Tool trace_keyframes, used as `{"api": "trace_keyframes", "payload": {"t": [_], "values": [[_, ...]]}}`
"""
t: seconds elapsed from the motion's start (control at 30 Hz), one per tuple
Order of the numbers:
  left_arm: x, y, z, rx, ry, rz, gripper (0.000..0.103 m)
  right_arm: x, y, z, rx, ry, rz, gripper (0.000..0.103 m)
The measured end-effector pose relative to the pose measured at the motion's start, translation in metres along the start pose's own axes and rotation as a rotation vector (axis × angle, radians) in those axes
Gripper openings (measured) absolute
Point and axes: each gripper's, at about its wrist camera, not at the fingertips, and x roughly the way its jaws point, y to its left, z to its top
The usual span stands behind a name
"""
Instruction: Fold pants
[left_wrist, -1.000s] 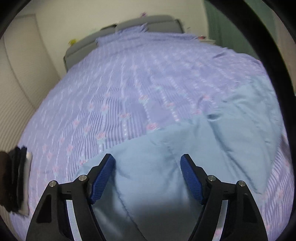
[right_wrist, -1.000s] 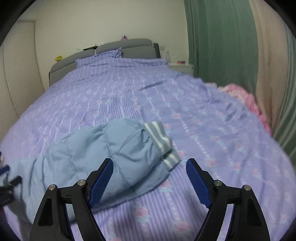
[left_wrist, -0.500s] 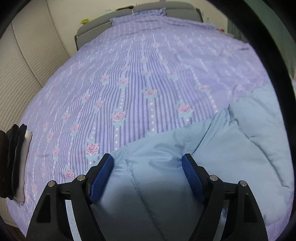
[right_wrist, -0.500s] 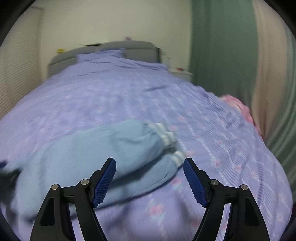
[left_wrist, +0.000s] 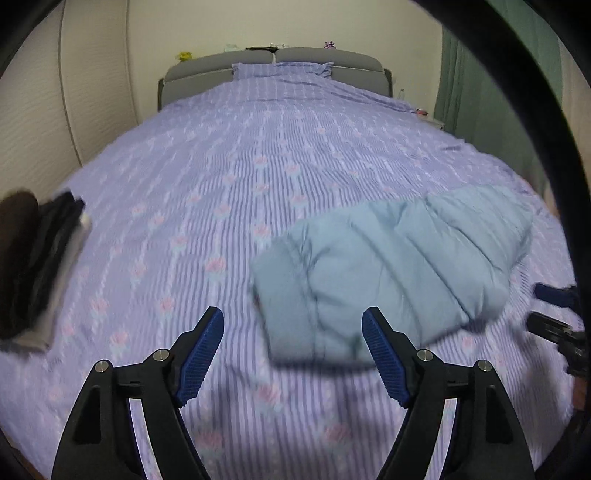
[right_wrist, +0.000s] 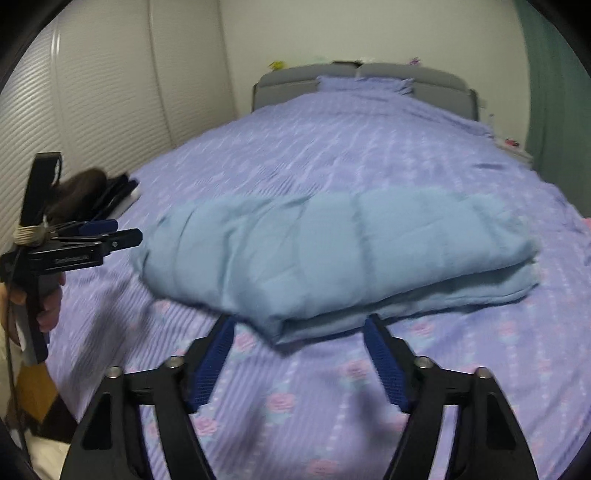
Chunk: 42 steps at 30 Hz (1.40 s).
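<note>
A: Where did the pants (left_wrist: 399, 273) lie?

B: Folded into a thick light-blue bundle on the bed (left_wrist: 229, 177), toward its near right side in the left wrist view. In the right wrist view the stacked layers showed along the near edge of the bundle.

A: Left gripper (left_wrist: 293, 354)?

B: Fingers spread wide, nothing between them, held above the striped floral cover just left of the bundle's near corner. No contact with the cloth.

A: Right gripper (right_wrist: 299, 358)?

B: Fingers also apart and empty, their tips just at the bundle's near fold (touching or not, could not tell; frame blurred).

A: Anything else noted?

B: A dark folded stack (left_wrist: 33, 266) at the bed's left edge, well apart from the pants. Grey headboard (left_wrist: 273, 66) far, green curtain (left_wrist: 480, 92) far right.
</note>
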Motion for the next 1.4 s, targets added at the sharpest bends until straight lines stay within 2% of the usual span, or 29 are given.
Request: {"api": "trace_keyframes", "payload": {"t": [0.1,0.13,0.27,0.43,0.53,0.57,0.6,0.7,0.8,0.83,1.0,1.17,1.23,1.27,1.4], "values": [[-0.003,0.018,-0.014,-0.073,-0.005,-0.112,0.072,0.015,0.002,-0.002,0.023,0.022,0.014,0.061],[-0.005,0.023,-0.019,-0.092,-0.003,-0.135,0.068,0.019,0.002,-0.003,0.030,0.026,0.011,0.059],[0.004,0.027,-0.023,-0.131,0.014,-0.208,0.065,0.028,0.006,-0.003,0.029,0.039,0.008,0.053],[0.025,0.035,-0.020,-0.189,0.041,-0.216,0.065,0.036,0.008,-0.002,0.034,0.058,0.002,0.053],[0.038,0.039,-0.019,-0.232,0.056,-0.251,0.064,0.039,0.005,-0.004,0.052,0.065,0.002,0.053],[0.040,0.039,-0.018,-0.235,0.058,-0.256,0.062,0.039,0.005,-0.004,0.050,0.061,-0.001,0.053],[0.043,0.037,-0.017,-0.235,0.061,-0.268,0.049,0.040,0.006,-0.004,0.047,0.057,-0.001,0.053],[0.046,0.034,-0.017,-0.268,0.087,-0.253,0.043,0.044,0.005,0.001,0.049,0.045,-0.007,0.052],[0.035,0.038,-0.016,-0.301,0.076,-0.231,0.040,0.046,0.002,0.003,0.068,0.041,-0.010,0.043],[0.030,0.039,-0.015,-0.296,0.073,-0.210,0.039,0.046,0.001,0.004,0.076,0.041,-0.003,0.040],[0.016,0.035,-0.011,-0.175,0.070,-0.102,0.038,0.040,0.007,0.009,0.058,0.017,0.028,0.039],[0.020,0.043,-0.014,-0.176,0.113,-0.076,0.038,0.048,0.012,0.010,0.077,0.007,0.068,0.039],[0.020,0.044,-0.016,-0.178,0.122,-0.057,0.038,0.054,0.013,0.007,0.096,0.016,0.102,0.018],[0.021,0.042,-0.015,-0.179,0.130,-0.051,0.038,0.055,0.015,0.006,0.104,0.022,0.114,0.013],[0.020,0.045,-0.016,-0.188,0.142,-0.017,0.038,0.033,0.036,0.000,0.064,-0.015,0.081,0.008]]}}
